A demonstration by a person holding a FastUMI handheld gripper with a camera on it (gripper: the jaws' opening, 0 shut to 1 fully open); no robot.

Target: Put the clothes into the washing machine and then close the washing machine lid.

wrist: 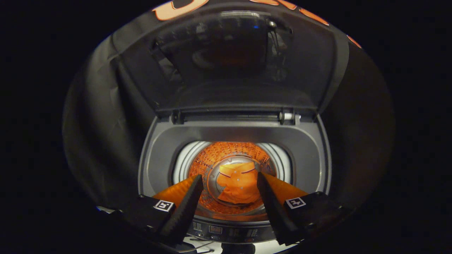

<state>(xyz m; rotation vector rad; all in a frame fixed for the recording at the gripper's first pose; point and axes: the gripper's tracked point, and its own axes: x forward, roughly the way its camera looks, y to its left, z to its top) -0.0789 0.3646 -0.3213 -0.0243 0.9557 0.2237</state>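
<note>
A top-loading washing machine (166, 148) stands just ahead with its dark, glassy lid (233, 67) raised upright at the back. An orange garment (238, 185) lies folded at the bottom of the drum (212, 155), down beyond the fingertips. My gripper (229, 181) hovers above the drum opening, open, with nothing between its fingers. The garment shows through the gap between them, well below.
The machine's control panel (226, 231) runs along its near edge under the fingers. Lid hinges (287, 116) sit at the back rim of the opening. Black cloth walls close in on both sides and behind the lid.
</note>
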